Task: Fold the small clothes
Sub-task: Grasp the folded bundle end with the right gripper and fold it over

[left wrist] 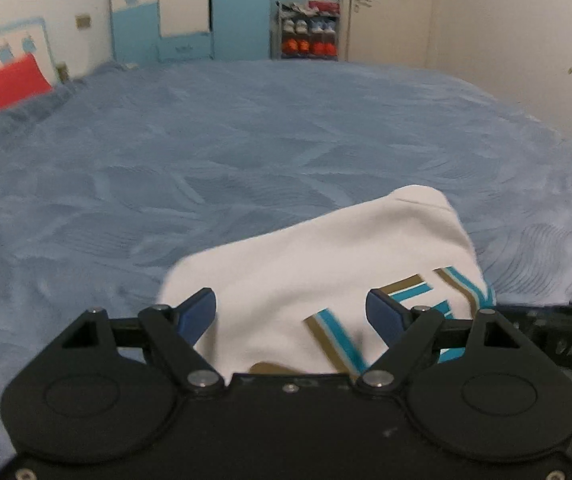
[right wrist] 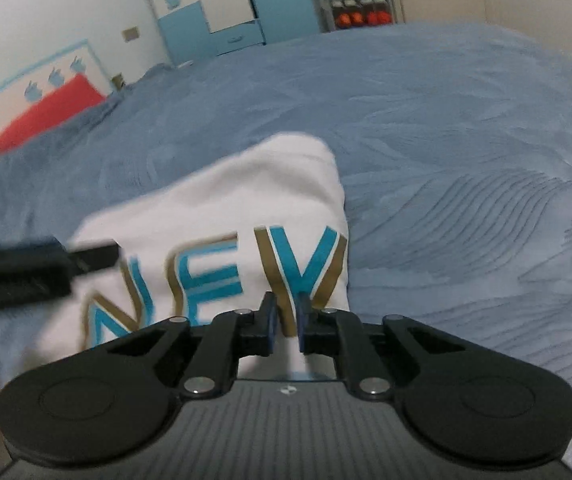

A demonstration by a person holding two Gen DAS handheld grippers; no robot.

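a wide bed (left wrist: 246, 140) under a blue cover patterned with wavy lines. on it lies a white shirt (left wrist: 306, 264) with teal and gold letters, near this edge, and a red pillow (left wrist: 6, 88) up at the head.

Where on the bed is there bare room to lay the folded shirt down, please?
The blue bedspread is bare from the white shirt to the red pillow, and right of the shirt. Crowded only near both grippers.
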